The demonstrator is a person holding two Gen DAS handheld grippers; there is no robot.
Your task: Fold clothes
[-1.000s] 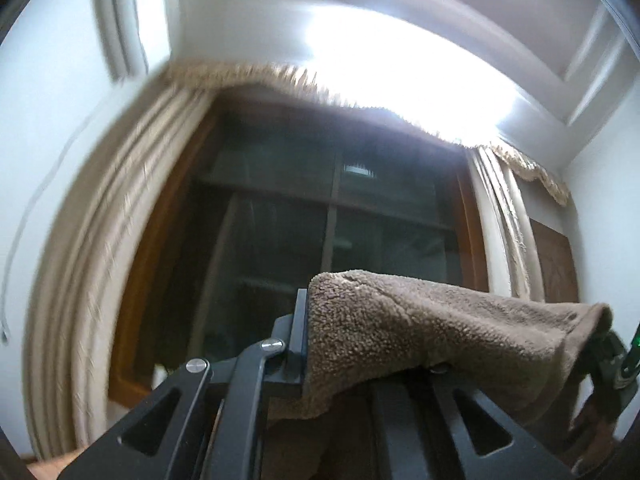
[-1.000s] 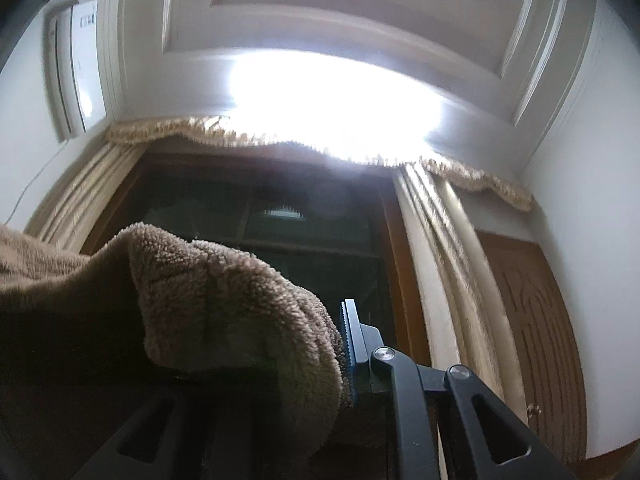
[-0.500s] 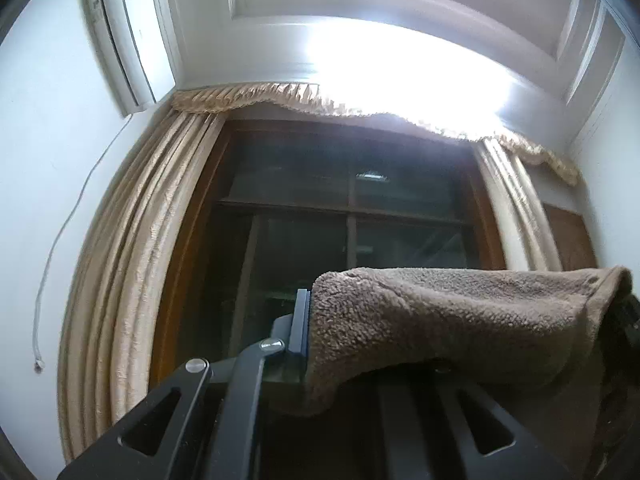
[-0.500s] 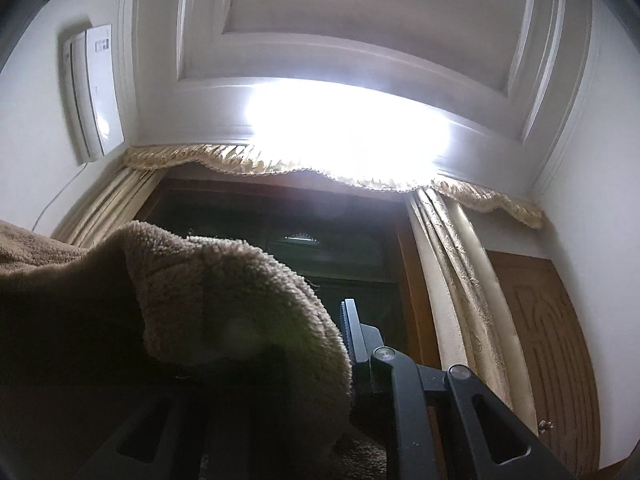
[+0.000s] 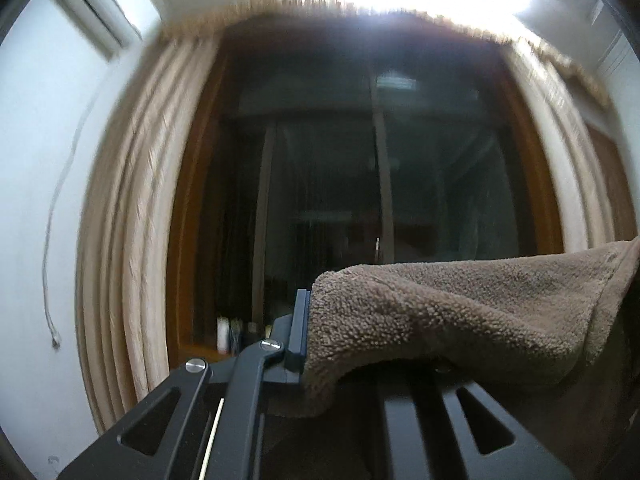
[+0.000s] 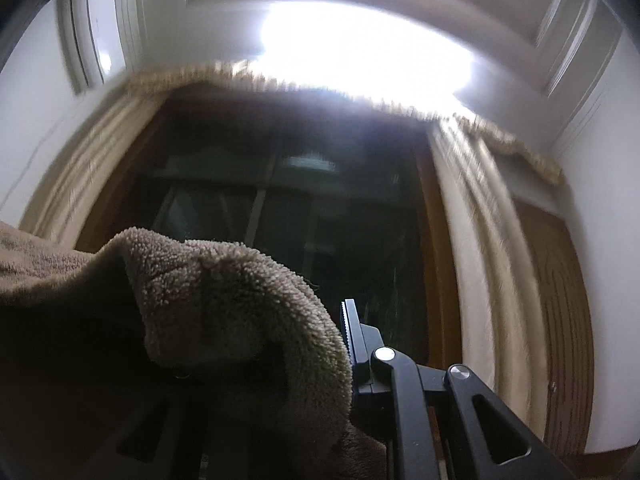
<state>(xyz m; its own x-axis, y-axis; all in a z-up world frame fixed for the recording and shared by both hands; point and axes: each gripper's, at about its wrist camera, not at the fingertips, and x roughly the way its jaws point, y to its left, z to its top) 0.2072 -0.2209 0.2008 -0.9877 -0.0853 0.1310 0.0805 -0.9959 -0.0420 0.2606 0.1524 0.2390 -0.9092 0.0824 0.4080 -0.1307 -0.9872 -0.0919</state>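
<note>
Tipping downward is what both cameras have just done: half a second ago they took in much of the panelled ceiling and the air conditioner, and now the dark window [image 5: 360, 208] fills the middle of each view, blurred with motion, with the fringed valance [image 6: 360, 96] pushed up toward the top. I take that as the raised garment starting to come down and forward, as one would lower it to lay it out for a fold, though no bed or tabletop shows below to tell where it will land.

The brown fleece garment [image 5: 452, 312] is up in the air, stretched between the two tools. The left gripper [image 5: 308, 332] has its fingers [image 5: 299, 336] clamped on one bunched corner, the fabric running off to the right edge of that view. The right gripper [image 6: 340, 344] pinches the other corner [image 6: 240, 300] the same way, the cloth trailing off to the left. The span between them looks fairly taut, sagging only a little.

Room ahead seems generous: the beige curtains [image 5: 132, 208] and window stand well beyond the cloth. A wooden door [image 6: 560, 320] is off to the right, also well clear. What lies beneath the hanging part is hidden.
</note>
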